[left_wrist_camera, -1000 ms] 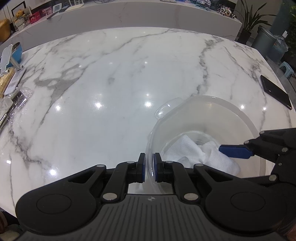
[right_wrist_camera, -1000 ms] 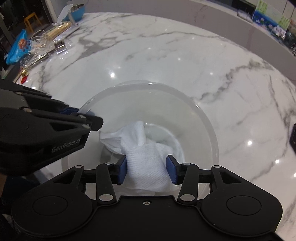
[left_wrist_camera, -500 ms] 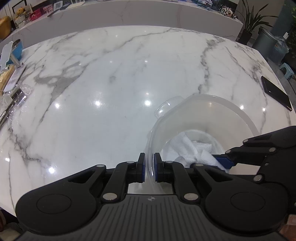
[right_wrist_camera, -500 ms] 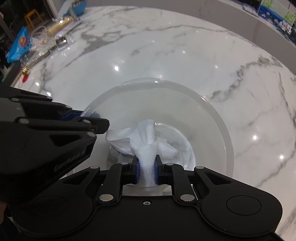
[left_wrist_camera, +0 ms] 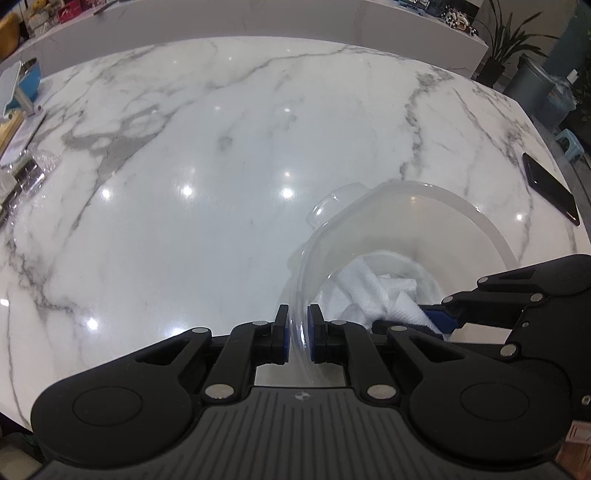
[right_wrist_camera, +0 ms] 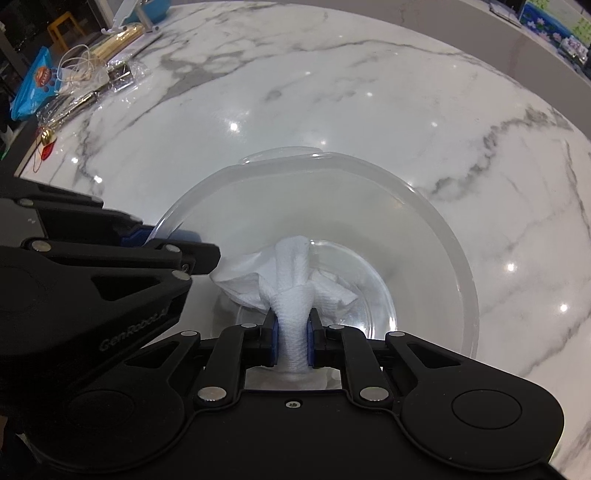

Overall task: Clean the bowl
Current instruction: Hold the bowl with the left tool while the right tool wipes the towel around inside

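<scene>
A clear plastic bowl (left_wrist_camera: 461, 214) (right_wrist_camera: 424, 229) sits on the white marble table (left_wrist_camera: 221, 166). My left gripper (left_wrist_camera: 297, 338) is shut on the bowl's near-left rim; it also shows in the right wrist view (right_wrist_camera: 162, 240) at the left. A white cloth (right_wrist_camera: 295, 288) (left_wrist_camera: 376, 291) lies bunched in the bottom of the bowl. My right gripper (right_wrist_camera: 291, 338) is shut on the cloth, inside the bowl; it shows in the left wrist view (left_wrist_camera: 424, 321) coming in from the right.
A black phone (left_wrist_camera: 550, 188) lies near the table's right edge. Clutter sits at the left edge: a blue snack bag (right_wrist_camera: 33, 88), cords and wrapped items (right_wrist_camera: 85, 74), a blue stand (left_wrist_camera: 22, 88). A counter (left_wrist_camera: 258, 18) runs behind.
My right gripper closed on the cloth and pinched it into a narrow bunch, then lifted it slightly. My left gripper kept its hold on the rim.
</scene>
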`<state>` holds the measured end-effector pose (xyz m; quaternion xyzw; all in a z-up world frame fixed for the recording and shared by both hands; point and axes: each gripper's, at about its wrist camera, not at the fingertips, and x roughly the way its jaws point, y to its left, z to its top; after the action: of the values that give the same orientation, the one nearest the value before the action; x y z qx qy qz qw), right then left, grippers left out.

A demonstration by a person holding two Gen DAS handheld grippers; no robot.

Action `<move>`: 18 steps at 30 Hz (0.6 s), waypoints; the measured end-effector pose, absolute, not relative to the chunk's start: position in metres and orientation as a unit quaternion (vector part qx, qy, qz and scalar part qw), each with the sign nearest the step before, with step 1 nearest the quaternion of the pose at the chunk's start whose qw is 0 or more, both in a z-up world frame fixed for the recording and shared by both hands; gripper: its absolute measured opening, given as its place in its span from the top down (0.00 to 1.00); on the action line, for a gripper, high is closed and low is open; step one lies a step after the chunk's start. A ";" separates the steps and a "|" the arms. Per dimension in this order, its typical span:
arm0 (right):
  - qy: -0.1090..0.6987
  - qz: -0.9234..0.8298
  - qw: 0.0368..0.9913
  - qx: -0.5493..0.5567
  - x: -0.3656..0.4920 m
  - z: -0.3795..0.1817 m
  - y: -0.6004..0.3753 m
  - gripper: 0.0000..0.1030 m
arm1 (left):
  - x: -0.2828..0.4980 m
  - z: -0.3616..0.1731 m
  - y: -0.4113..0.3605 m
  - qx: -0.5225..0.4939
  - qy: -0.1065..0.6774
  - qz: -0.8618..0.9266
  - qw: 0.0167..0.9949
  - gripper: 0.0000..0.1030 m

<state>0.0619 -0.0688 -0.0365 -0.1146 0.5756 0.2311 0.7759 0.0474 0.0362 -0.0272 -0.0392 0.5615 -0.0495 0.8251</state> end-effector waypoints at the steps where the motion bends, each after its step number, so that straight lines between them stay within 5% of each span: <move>1: 0.572 0.229 0.779 -0.118 0.062 -0.036 -0.068 0.89 | 0.047 -0.027 0.037 -0.040 0.561 -0.049 0.825 0.92; 18: 0.575 0.218 0.783 -0.097 0.073 -0.034 -0.078 0.90 | 0.046 -0.027 0.034 0.004 0.562 -0.071 0.824 0.92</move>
<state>0.0729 -0.0783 -0.0343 -0.0968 0.5750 0.2178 0.7827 0.0464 0.0341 -0.0267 0.0040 0.5621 -0.0709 0.8240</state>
